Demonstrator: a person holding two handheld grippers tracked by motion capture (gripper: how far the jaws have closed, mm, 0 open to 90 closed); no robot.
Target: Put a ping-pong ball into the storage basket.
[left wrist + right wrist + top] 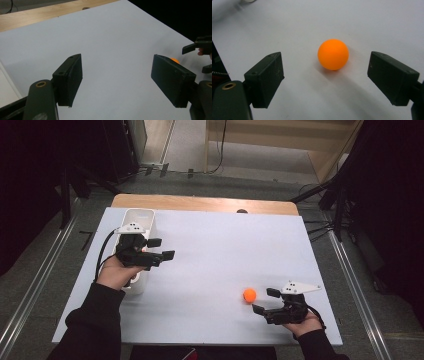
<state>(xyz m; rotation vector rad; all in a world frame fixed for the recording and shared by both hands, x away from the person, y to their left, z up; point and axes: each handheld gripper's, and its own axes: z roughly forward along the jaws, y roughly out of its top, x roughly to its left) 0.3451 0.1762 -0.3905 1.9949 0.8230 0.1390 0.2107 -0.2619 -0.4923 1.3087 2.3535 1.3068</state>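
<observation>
An orange ball (249, 295) rests on the white table top (220, 250) at the front right. My right gripper (264, 301) lies just right of it, open, with its jaws pointing at the ball. In the right gripper view the ball (333, 54) sits just beyond the open right gripper (325, 71), centred between the jaws and touching neither. My left gripper (162, 248) hovers at the left side of the table, open and holding nothing. From the left gripper (117, 61) view, a sliver of the ball (175, 60) peeks over the right-hand jaw.
A tall white container (140, 216) stands at the table's left, under and behind the left hand. A wooden strip (200, 202) runs along the far edge. The other gripper (200, 48) appears at the right of the left gripper view. Dark stands flank the table.
</observation>
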